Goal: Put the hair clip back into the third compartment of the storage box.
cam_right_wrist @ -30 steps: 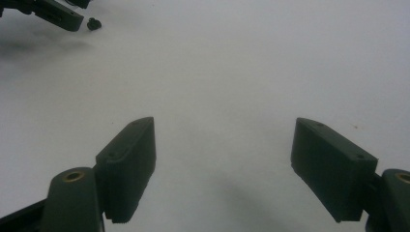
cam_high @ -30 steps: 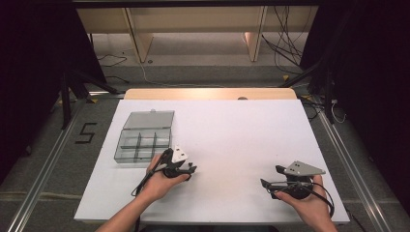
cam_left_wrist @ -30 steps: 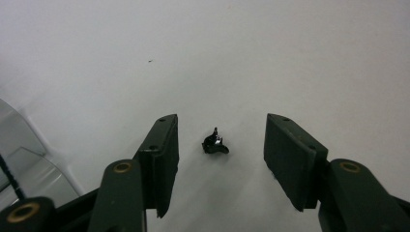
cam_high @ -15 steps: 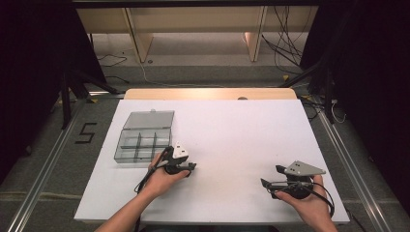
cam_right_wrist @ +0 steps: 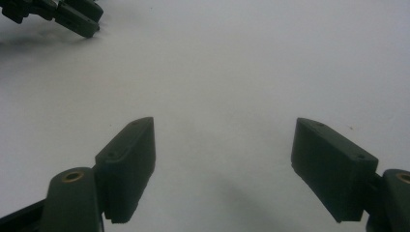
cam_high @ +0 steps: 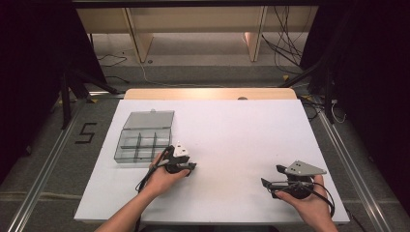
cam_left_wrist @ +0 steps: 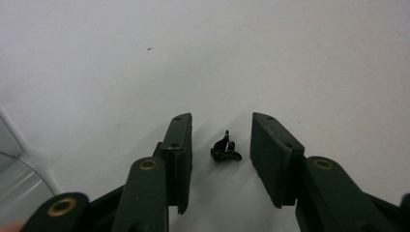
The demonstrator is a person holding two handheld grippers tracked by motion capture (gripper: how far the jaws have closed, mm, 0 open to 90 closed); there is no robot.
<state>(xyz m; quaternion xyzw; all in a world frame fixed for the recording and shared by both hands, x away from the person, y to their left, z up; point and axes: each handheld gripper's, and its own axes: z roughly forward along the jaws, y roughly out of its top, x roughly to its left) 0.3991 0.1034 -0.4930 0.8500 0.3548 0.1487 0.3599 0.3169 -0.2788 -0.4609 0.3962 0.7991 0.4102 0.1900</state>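
The left gripper [cam_left_wrist: 220, 162] is holding its jaws apart around a small black part [cam_left_wrist: 226, 149], seemingly untouched, lying on the white bench [cam_high: 232, 130]. At four o'clock, the right gripper [cam_right_wrist: 225, 169] is resting, jaws spread wide. The compartment box [cam_high: 144, 137] is sitting at eleven o'clock, its contents unreadable.

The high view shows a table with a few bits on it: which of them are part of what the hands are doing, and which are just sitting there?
In use:
left gripper, jaws open around the part
small black part
compartment box, open beside it

Idle:
right gripper, open, holding nothing
white table
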